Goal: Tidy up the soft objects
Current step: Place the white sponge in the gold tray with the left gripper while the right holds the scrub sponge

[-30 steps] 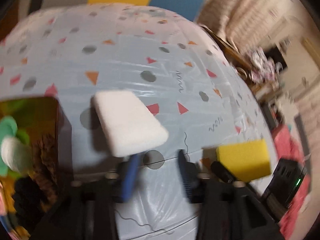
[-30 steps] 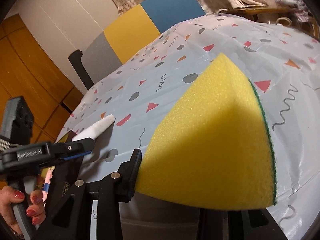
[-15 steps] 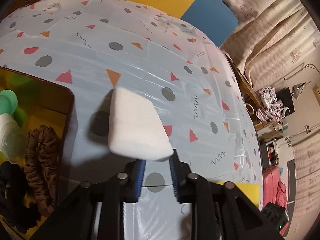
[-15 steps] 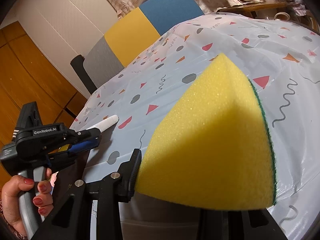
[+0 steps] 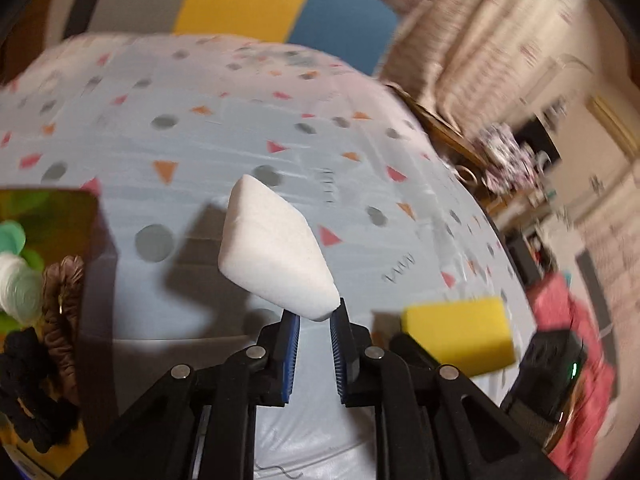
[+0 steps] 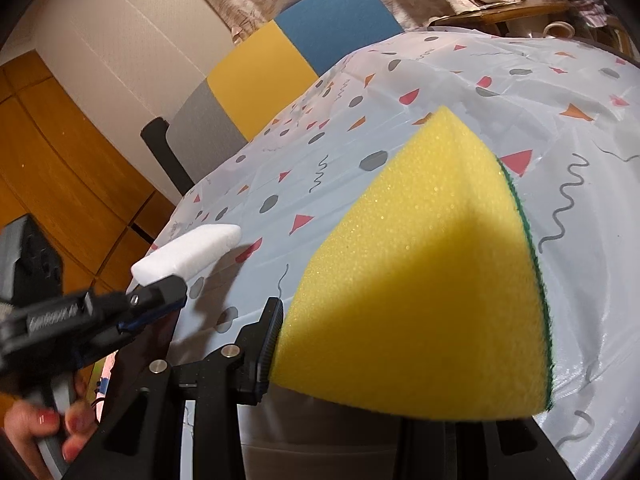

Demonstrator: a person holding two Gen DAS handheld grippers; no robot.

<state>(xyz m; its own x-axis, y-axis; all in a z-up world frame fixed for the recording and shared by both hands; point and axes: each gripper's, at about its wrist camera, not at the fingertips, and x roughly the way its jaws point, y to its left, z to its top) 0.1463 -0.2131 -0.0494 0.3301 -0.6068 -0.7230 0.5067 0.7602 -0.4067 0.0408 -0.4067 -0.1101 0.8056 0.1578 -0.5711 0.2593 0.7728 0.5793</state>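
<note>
My left gripper (image 5: 314, 316) pinches the near corner of a white sponge (image 5: 272, 252) between its blue pads, the jaws still closing. The sponge hangs tilted above the patterned tablecloth (image 5: 240, 140) and casts a shadow on it. In the right wrist view the same white sponge (image 6: 188, 252) sticks up from the left gripper (image 6: 160, 296), which a hand (image 6: 48, 432) holds. My right gripper (image 6: 380, 360) is shut on a large yellow sponge (image 6: 420, 280) with a green scouring side. That sponge hides the right finger. In the left wrist view the yellow sponge (image 5: 460, 332) floats at the right.
An amber box (image 5: 48, 208) at the left edge holds a brown scrunchie (image 5: 64, 292), a black scrunchie (image 5: 28, 380) and green and white soft pieces (image 5: 16, 272). A grey, yellow and blue chair (image 6: 280, 60) stands behind the table. Cluttered furniture lies to the right.
The left jaws have closed on the white sponge's near corner and raised it off the cloth, tilted. The right gripper and its yellow sponge have stayed put.
</note>
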